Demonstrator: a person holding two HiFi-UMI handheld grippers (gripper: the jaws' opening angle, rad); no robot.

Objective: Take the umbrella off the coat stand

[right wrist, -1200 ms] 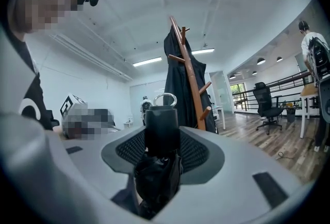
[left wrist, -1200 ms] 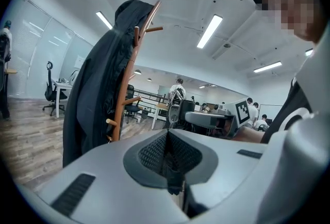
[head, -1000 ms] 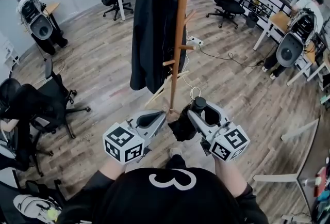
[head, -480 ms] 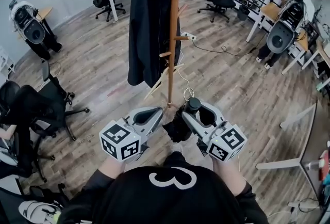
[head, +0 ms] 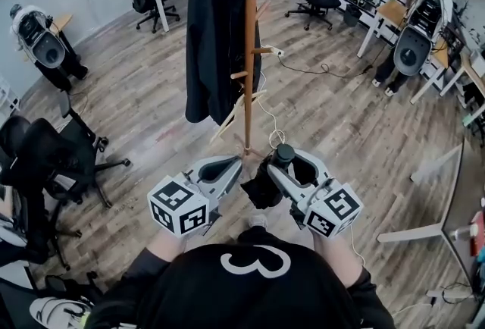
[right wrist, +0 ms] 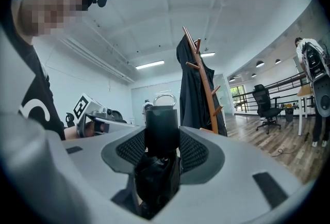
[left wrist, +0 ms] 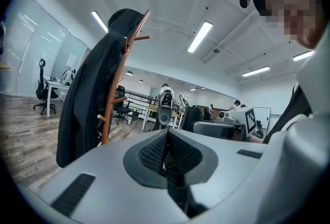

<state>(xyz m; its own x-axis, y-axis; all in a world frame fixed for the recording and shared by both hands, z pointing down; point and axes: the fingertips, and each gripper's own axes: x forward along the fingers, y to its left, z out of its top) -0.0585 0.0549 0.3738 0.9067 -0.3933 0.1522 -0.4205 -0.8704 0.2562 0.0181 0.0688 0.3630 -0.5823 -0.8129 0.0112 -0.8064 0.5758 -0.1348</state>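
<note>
My right gripper (head: 282, 167) is shut on a folded black umbrella (head: 264, 185); its round handle (head: 284, 154) sticks out past the jaws. In the right gripper view the umbrella (right wrist: 161, 130) fills the gap between the pads, with a thin wrist loop (right wrist: 164, 98) at its tip. My left gripper (head: 231, 166) is shut with nothing in it, just left of the umbrella; its pads (left wrist: 154, 152) meet in the left gripper view. The wooden coat stand (head: 248, 54) rises straight ahead, apart from both grippers, with a black coat (head: 213, 24) hanging on it.
The stand's foot (head: 246, 147) rests on wood flooring, with a white cable (head: 271, 123) trailing beside it. A black office chair (head: 57, 161) is at the left. Desks, chairs and seated people line the far left and right sides.
The coat stand sits slightly farther up and left in the head view. Both grippers keep the same pose, and the umbrella stays in the right one.
</note>
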